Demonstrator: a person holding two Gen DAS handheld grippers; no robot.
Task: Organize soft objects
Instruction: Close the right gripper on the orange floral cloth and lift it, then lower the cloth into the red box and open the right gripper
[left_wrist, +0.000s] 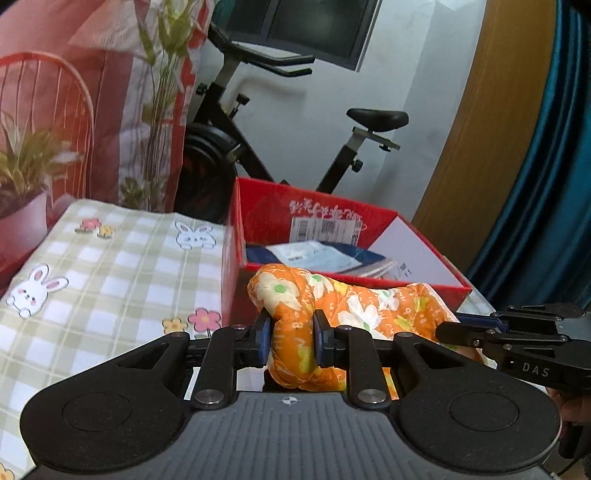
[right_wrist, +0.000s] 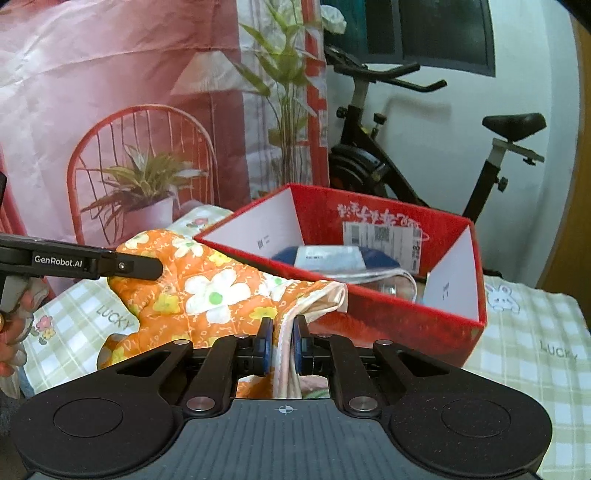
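Observation:
An orange cloth with white and yellow flowers (left_wrist: 354, 306) hangs between both grippers, just in front of the red cardboard box (left_wrist: 421, 291). My left gripper (left_wrist: 291, 332) is shut on a thick rolled bunch at one end of it. My right gripper (right_wrist: 283, 341) is shut on the thin pale hem of the same orange cloth (right_wrist: 207, 291). The right gripper shows at the right edge of the left wrist view, and the left gripper's finger crosses the left side of the right wrist view. The red box (right_wrist: 406, 317) is open and holds a blue item and a clear packet.
A green-checked cover with rabbits and flowers (left_wrist: 110, 280) lies under everything. Behind stand a printed pink backdrop (right_wrist: 110, 92), an exercise bike (left_wrist: 258, 147) against a white wall, a wooden door frame and a blue curtain (left_wrist: 546, 184). A hand (right_wrist: 11, 328) shows at the left.

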